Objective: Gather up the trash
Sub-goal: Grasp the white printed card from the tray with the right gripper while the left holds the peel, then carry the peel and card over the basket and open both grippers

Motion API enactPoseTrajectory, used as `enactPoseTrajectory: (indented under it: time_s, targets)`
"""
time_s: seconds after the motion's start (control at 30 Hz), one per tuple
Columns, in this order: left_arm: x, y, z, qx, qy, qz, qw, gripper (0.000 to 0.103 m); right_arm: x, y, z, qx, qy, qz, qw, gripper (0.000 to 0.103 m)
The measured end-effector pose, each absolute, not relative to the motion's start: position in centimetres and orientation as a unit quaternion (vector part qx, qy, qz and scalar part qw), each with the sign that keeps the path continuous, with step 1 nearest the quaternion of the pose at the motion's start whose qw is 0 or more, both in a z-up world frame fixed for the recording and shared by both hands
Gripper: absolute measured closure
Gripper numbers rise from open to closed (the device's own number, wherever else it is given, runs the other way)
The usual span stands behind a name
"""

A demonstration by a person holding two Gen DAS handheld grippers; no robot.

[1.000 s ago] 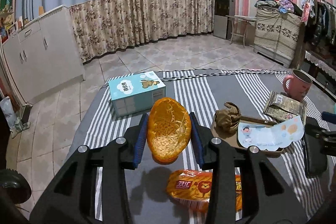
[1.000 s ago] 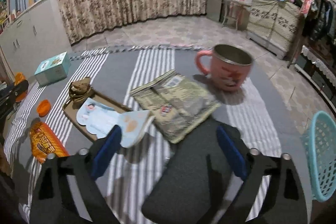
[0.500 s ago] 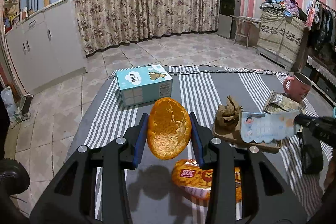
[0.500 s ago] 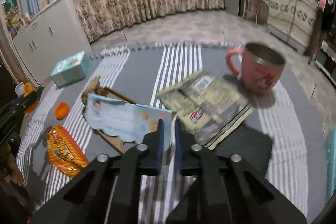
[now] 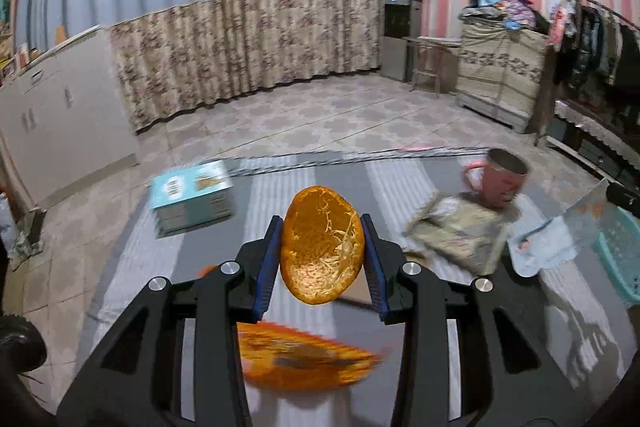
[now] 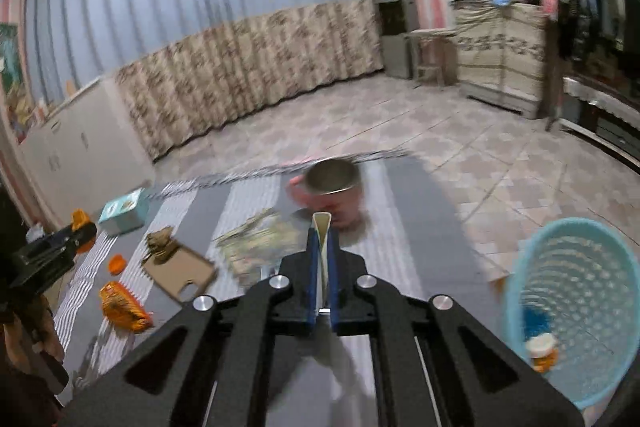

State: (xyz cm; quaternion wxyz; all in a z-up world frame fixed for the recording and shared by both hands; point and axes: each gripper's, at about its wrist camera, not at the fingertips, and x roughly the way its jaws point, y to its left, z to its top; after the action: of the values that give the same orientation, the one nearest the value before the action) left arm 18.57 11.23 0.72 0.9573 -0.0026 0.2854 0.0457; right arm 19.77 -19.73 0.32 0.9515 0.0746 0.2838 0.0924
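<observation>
The left gripper (image 5: pixel 322 247) is clamping an orange peel (image 5: pixel 322 245) between its blue pads (image 5: pixel 266 267), holding it up off the striped table (image 5: pixel 328 175) with the pithy inner side facing the camera. The right gripper (image 6: pixel 321 247) is pinched shut on a folded paper card (image 6: pixel 322 223), which is standing edge-on between its pads; in the left wrist view the same card (image 5: pixel 560 239) is hanging over the right edge of the table, just beside the blue basket (image 5: pixel 618 247). The basket (image 6: pixel 576 299) is sitting off the right edge of the table and is already containing a small cup (image 6: pixel 541 345) and a blue item. On the table, an orange snack wrapper (image 6: pixel 122 305) is lying near the left front edge, with a small piece of peel (image 6: pixel 117 263) just behind it. A brown cardboard tray (image 6: pixel 182 271) is lying near the middle, with a crumpled brown wad (image 6: pixel 160 243) touching its far end. A green foil packet (image 6: pixel 256 243) is lying between the tray and the pink mug (image 6: pixel 332 193), which is standing upright toward the far edge. A teal tissue box (image 5: pixel 192 193) is resting at the far left corner. Much of the table is blurring in both views.
</observation>
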Motion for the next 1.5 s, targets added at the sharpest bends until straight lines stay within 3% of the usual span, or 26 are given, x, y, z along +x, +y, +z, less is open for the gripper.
enactPoseTrajectory:
  time_s: [0.47,1.17,1.27,1.4,1.5]
  targets:
    - [19.9,-7.5,0.1,0.026,0.291,-0.086,0.953,0.066,14.3,-41.3,-0.7,0.129,0.252,-0.088,0.955,0.098]
    - [21.1,-26.1,-3.3,0.061,0.299,-0.219,0.927,0.065,15.3,-47.5,-4.7,0.117,0.286,-0.134,0.942,0.099]
    - [21.2,-28.2,-3.5,0.067,0.298,-0.234,0.923,0.062,15.5,-47.5,-4.6,0.12,0.283,-0.133,0.942,0.099]
    - [21.0,-29.9,-3.1,0.07,0.29,-0.248,0.922,0.036,15.5,-47.6,-4.6,0.119,0.284,-0.134,0.942,0.099]
    - [21.3,-29.6,-2.3,0.07,0.279,-0.238,0.928,0.027,15.7,-47.6,-4.6,0.121,0.288,-0.134,0.941,0.099]
